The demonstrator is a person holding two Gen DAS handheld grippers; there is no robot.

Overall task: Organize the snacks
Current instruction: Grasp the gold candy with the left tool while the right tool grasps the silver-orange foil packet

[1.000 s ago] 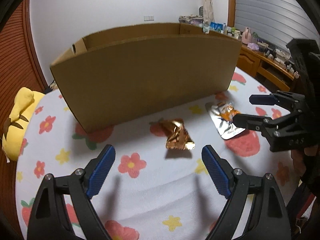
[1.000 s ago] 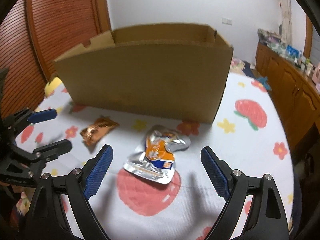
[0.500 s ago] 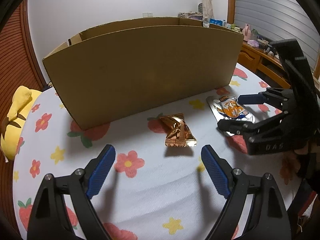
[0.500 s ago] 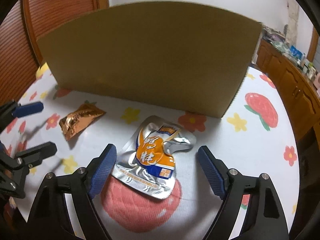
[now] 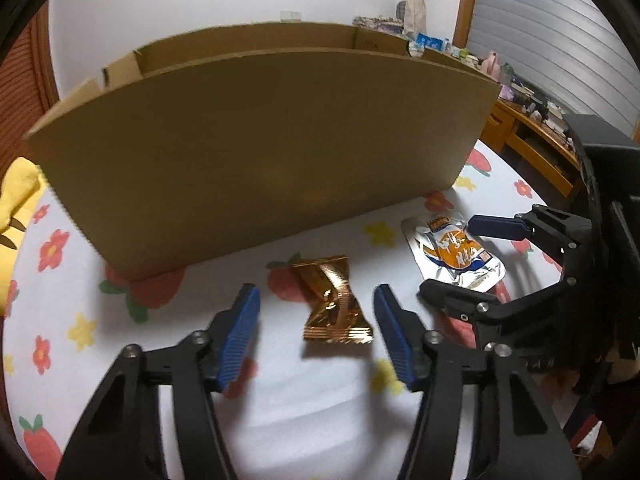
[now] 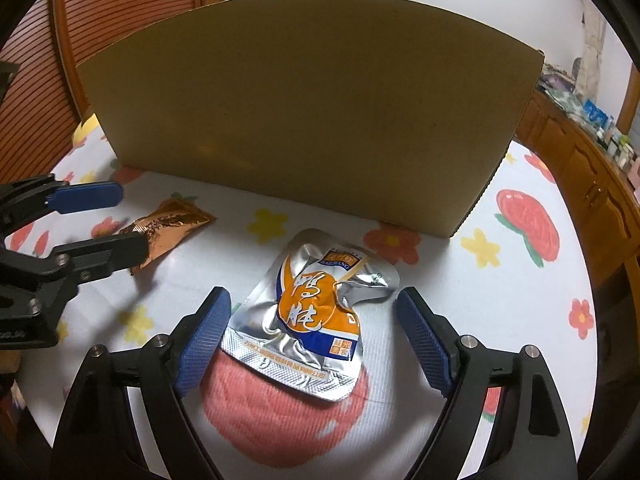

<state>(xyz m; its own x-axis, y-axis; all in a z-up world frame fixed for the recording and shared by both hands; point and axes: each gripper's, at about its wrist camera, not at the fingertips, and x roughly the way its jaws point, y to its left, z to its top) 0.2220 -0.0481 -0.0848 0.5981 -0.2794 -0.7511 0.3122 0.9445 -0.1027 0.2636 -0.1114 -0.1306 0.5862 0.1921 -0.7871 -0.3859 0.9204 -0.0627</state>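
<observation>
A gold foil snack packet lies on the flowered cloth in front of a tall cardboard box. My left gripper straddles the packet. Its jaws are closing, and the blue pads stand a little clear of the packet on both sides. To its right, a silver and orange pouch lies flat between the fingers of my right gripper, which is open and low over it. The right wrist view shows the left gripper side-on around the gold packet. The box interior is hidden.
The cloth with strawberries and flowers covers a round table. A yellow plush toy sits at the table's left edge. A cluttered wooden sideboard runs along the right, and a slatted wooden door stands behind at left.
The left gripper has moved in over the gold packet and its jaws have narrowed around it. The right gripper came closer over the pouch, then held still.
</observation>
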